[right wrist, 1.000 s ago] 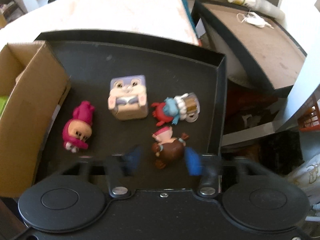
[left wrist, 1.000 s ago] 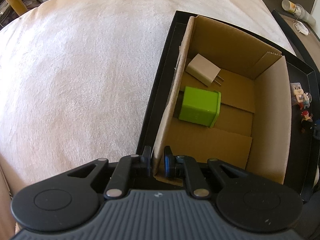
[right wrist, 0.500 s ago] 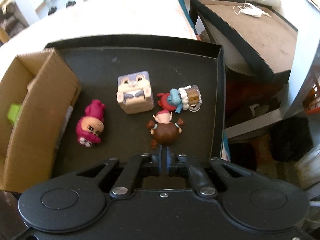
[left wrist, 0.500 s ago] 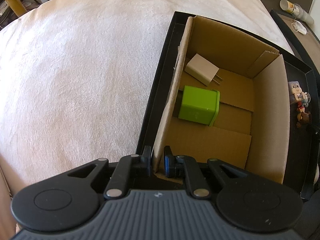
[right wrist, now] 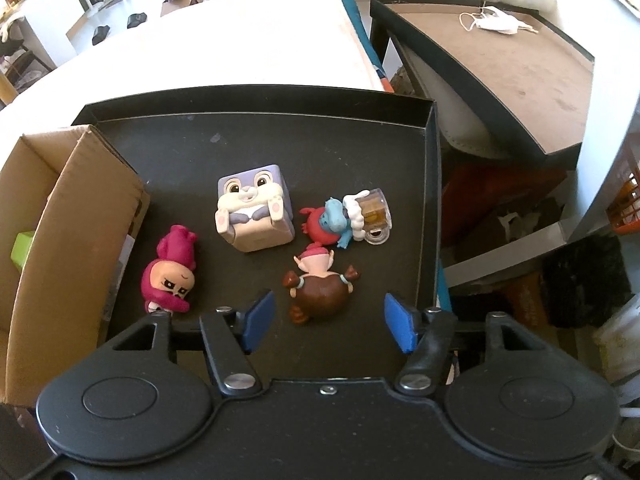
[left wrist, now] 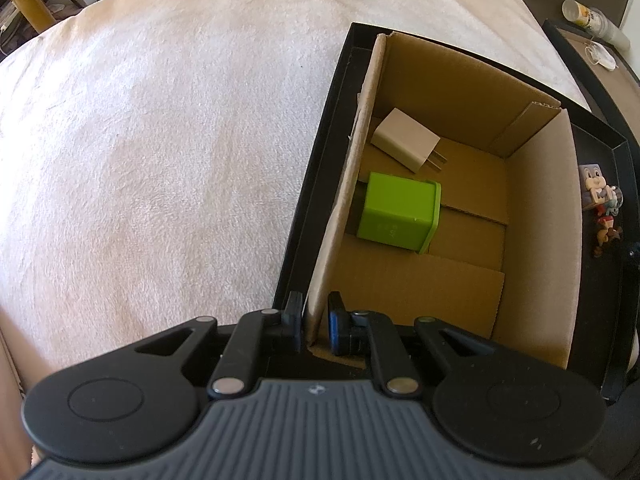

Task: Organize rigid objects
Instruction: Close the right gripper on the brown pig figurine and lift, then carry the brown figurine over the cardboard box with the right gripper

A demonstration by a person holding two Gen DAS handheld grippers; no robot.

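My left gripper (left wrist: 313, 322) pinches the cardboard box (left wrist: 536, 216) wall, right fingers (right wrist: 259, 315) spread wide and empty around the brown-haired figurine (right wrist: 320, 296), which could nudge the 12 o'clock red-and-blue toy (right wrist: 332, 222).

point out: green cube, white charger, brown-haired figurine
green cube (left wrist: 394, 210), left wrist view, top face.
white charger (left wrist: 404, 140), left wrist view, middle of its body.
brown-haired figurine (right wrist: 320, 294), right wrist view, back of its brown hair.

A brown-haired figurine (right wrist: 320, 294) lies face-down on the black tray (right wrist: 320, 104); beside it a lavender rabbit cube (right wrist: 253, 212), a magenta-hooded doll (right wrist: 171, 276) on its back, a red-and-blue figure (right wrist: 344, 220); a green cube (left wrist: 398, 212) and white charger (left wrist: 406, 140) rest inside the cardboard box (left wrist: 536, 240).
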